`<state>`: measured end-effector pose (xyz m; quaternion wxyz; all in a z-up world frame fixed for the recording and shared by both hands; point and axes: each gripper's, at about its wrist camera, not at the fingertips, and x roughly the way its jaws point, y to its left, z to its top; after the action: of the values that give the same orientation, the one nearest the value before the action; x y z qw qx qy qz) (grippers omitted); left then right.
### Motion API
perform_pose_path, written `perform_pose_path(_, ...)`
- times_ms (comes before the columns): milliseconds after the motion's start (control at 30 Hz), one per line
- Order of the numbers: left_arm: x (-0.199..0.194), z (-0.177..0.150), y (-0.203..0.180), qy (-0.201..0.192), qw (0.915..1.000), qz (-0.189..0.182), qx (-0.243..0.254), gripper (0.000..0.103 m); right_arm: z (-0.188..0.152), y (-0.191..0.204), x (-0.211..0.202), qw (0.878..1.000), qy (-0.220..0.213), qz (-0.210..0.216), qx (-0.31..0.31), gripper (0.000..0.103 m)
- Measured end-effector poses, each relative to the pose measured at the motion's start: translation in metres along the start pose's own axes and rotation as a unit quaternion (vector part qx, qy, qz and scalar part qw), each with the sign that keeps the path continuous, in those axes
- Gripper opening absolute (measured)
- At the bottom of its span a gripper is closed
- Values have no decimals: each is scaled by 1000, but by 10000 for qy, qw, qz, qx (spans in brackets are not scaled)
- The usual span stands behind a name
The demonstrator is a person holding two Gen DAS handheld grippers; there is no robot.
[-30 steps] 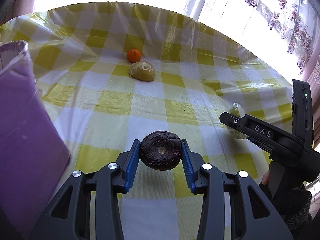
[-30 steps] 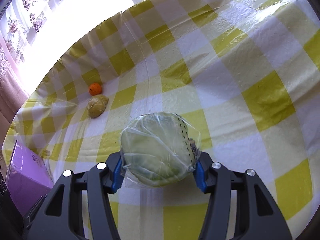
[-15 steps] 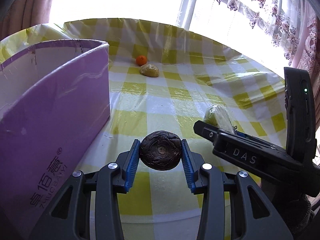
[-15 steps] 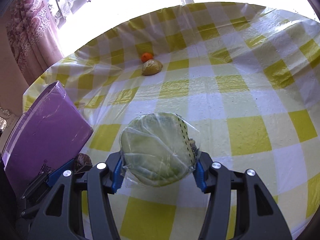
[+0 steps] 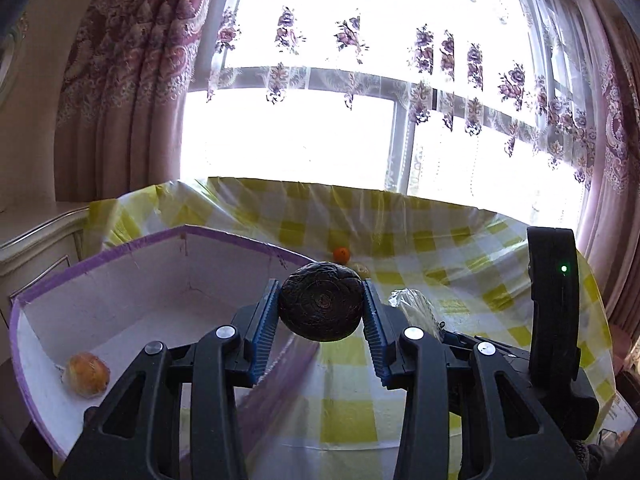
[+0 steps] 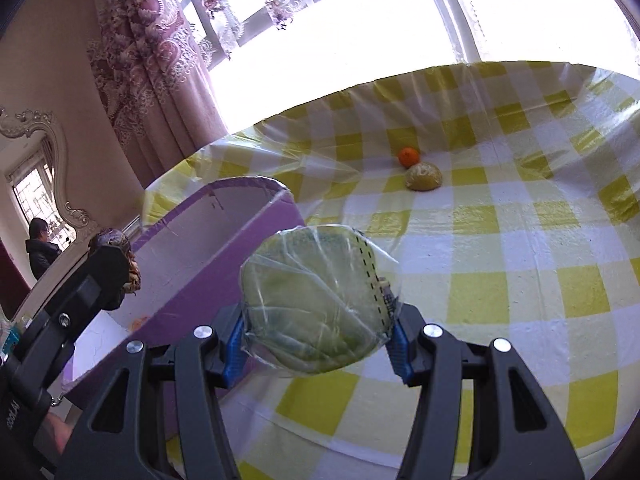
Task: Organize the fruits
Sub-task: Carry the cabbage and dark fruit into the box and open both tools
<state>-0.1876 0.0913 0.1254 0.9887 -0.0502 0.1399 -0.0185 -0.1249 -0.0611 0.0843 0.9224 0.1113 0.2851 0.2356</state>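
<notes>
My left gripper (image 5: 322, 308) is shut on a dark wrinkled round fruit (image 5: 320, 306), held in the air above the near right rim of the purple box (image 5: 100, 264). Inside the box lies a wrapped yellow-orange fruit (image 5: 85, 374). My right gripper (image 6: 316, 336) is shut on a plastic-wrapped green cabbage (image 6: 316, 300), held over the table just right of the purple box (image 6: 224, 260). The left gripper (image 6: 114, 270) with its dark fruit (image 6: 114, 240) shows at the left of the right wrist view. The right gripper's body (image 5: 552, 320) rises beside my left one.
A small orange (image 6: 409, 157) and a wrapped yellow fruit (image 6: 423, 176) lie together far across the yellow-checked tablecloth (image 6: 520, 260). Curtains and a bright window stand behind the table. A mirror (image 6: 36, 184) at the left reflects a person.
Both grippers rose and swung left toward the purple box, each keeping its hold. The box's open inside, with one fruit in it, has come into view.
</notes>
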Motion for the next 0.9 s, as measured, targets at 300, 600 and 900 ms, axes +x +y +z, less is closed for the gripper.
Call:
perform_pose_path(300, -49, 28, 72, -483, 9928, 843, -695, 39, 26, 94, 7, 9921, -75, 817, -954, 56)
perform_pose_path(600, -37, 17, 139, 209, 9751, 1678, -1436, 39, 16, 154, 56, 9762, 754, 764, -1884, 56)
perform_pose_path(900, -4, -14, 173, 1541, 9455, 2389, -1586, 39, -33, 174, 100, 9351, 1659, -162, -3128, 57)
